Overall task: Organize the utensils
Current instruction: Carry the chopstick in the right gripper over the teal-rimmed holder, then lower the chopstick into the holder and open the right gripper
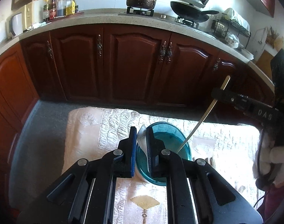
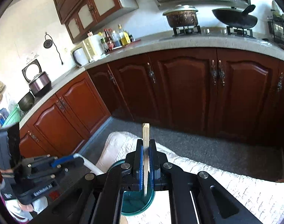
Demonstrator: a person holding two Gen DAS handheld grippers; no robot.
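Step in hand: both utensils going into the teal container [image 1: 168, 145], by my read.
Left gripper [image 1: 141, 145]: fingers closed down on a white spoon [image 1: 142, 138], its bowl poking up between the pads right over the container's near rim.
Right gripper [image 2: 145, 155]: fingers pinched tight on a pale chopstick [image 2: 146, 134], held upright, square top end clear above the pads.
Chopstick tip: from the left wrist view the stick slants down and its lower end sits inside the container; touching the bottom or not, cannot tell.
Container: standing on the quilted cream cloth [image 1: 108, 127] covering the bench.
Progress: mid-placement, I'd say; neither piece let go yet.
Next move calls for: easing the right fingers apart so the chopstick leans on the wall, then lowering the spoon in without knocking the rim.
Watch out: a light container could tip or slide.
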